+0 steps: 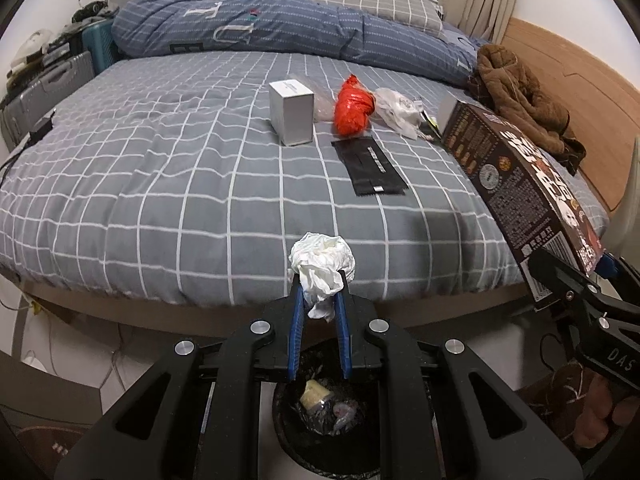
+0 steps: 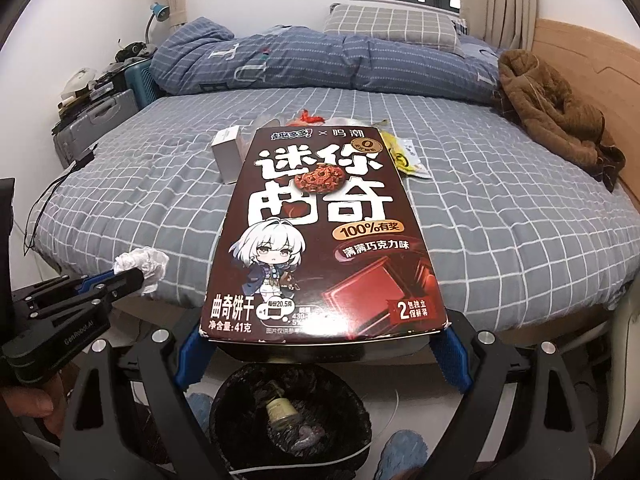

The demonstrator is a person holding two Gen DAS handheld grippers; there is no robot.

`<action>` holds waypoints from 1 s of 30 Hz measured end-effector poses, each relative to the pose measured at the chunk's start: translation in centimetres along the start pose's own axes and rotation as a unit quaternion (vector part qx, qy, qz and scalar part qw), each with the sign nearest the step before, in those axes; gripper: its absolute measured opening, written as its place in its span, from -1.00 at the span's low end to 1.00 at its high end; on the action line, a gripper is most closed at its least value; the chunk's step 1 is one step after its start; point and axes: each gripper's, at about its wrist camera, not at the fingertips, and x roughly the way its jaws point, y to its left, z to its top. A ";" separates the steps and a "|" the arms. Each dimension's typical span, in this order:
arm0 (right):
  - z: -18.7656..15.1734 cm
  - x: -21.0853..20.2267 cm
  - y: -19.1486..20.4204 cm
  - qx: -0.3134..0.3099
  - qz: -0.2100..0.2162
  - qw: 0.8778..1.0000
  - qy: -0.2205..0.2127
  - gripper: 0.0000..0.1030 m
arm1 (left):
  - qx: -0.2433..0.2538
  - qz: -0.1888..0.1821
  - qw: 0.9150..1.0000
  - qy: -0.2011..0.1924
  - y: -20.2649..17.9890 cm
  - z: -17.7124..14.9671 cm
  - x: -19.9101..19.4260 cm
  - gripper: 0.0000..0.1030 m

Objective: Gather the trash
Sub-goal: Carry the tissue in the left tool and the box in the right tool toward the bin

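Note:
My left gripper (image 1: 319,285) is shut on a crumpled white tissue (image 1: 322,266), held above the black-lined trash bin (image 1: 292,432) by the bed's front edge; it shows at left in the right wrist view (image 2: 136,276). My right gripper (image 2: 320,334) is shut on a flat dark cookie box (image 2: 320,232), held level over the bin (image 2: 236,392); the box also shows at right in the left wrist view (image 1: 516,176). On the bed lie a white box (image 1: 292,112), an orange bag (image 1: 354,106), a black wrapper (image 1: 370,166) and a white plastic bag (image 1: 398,110).
The grey checked bed (image 1: 160,184) has a blue duvet (image 1: 248,24) at its back and a brown garment (image 1: 516,92) at right. Suitcases (image 1: 48,80) stand at left. A wooden headboard (image 1: 580,76) is at right. The bin holds a bottle and scraps.

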 end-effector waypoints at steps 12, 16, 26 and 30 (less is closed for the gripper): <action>-3.3 -1.1 1.1 0.001 0.012 1.000 0.025 0.67 | -0.001 -0.001 1.000 0.020 0.0 -3.4 -1.1 -0.73; -4.4 -1.3 1.4 0.000 0.014 0.999 0.035 0.67 | -0.004 0.000 1.000 0.030 0.2 -4.4 -1.2 -0.73; -6.7 -1.6 1.9 -0.003 0.013 0.998 0.059 0.67 | -0.013 0.001 0.999 0.045 0.4 -6.7 -2.0 -0.73; -7.7 -1.5 1.9 -0.001 0.013 0.997 0.075 0.67 | -0.017 0.000 0.998 0.060 0.5 -7.8 -2.1 -0.73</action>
